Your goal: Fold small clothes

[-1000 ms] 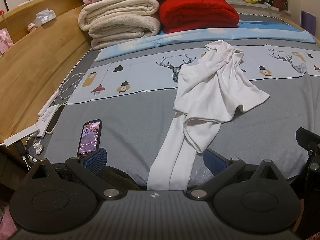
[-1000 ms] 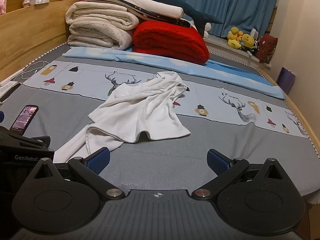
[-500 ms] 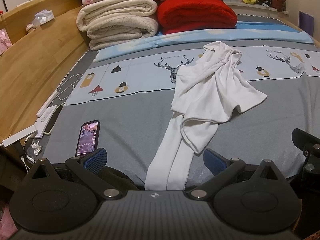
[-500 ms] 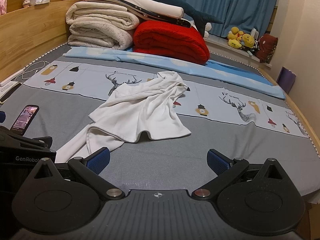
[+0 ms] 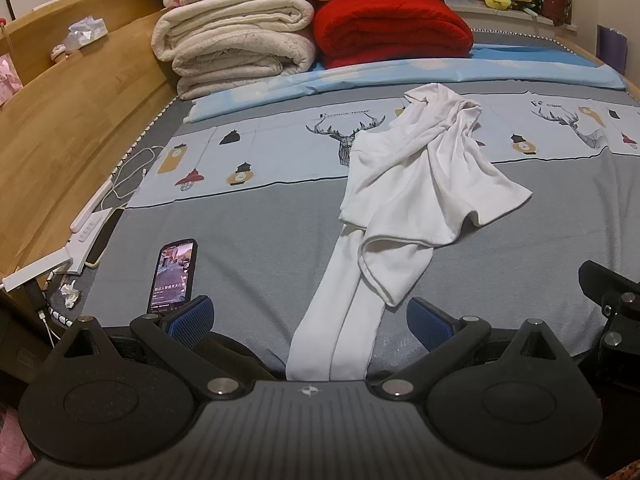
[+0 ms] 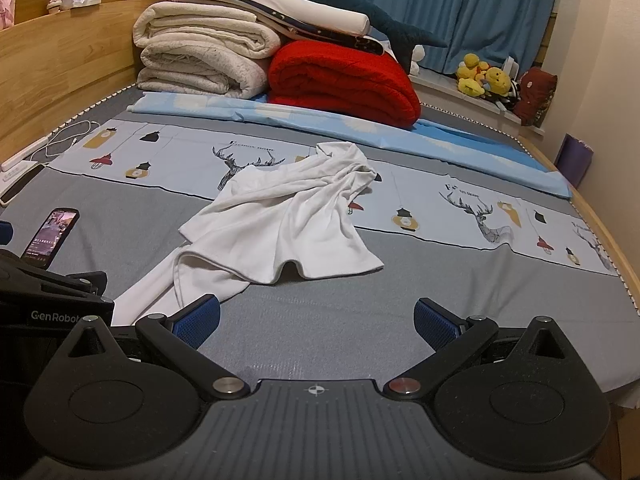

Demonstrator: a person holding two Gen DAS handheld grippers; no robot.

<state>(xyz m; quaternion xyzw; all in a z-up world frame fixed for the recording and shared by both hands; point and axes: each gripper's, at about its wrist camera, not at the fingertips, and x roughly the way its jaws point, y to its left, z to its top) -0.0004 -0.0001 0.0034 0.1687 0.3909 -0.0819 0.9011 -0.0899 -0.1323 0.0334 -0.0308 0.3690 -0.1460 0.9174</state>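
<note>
Two wide claws (image 5: 307, 318) (image 6: 318, 318) near crumpled white garment (image 5: 420, 184)

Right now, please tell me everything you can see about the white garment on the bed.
The white garment is soft, knit-looking cloth, crumpled and unfolded on the grey bedcover. Its bunched upper part lies over the deer-print band; a wide flap spreads to one side, and a long, narrow part runs to the near edge of the bed, ending between the open fingers of the left gripper. Nothing grips it. The right gripper is open beside it.

Garment (image 5: 416, 196) mid-bed (image 5: 248, 220) — phone (image 5: 173, 274) left, blankets (image 5: 236, 44) behind.
</note>
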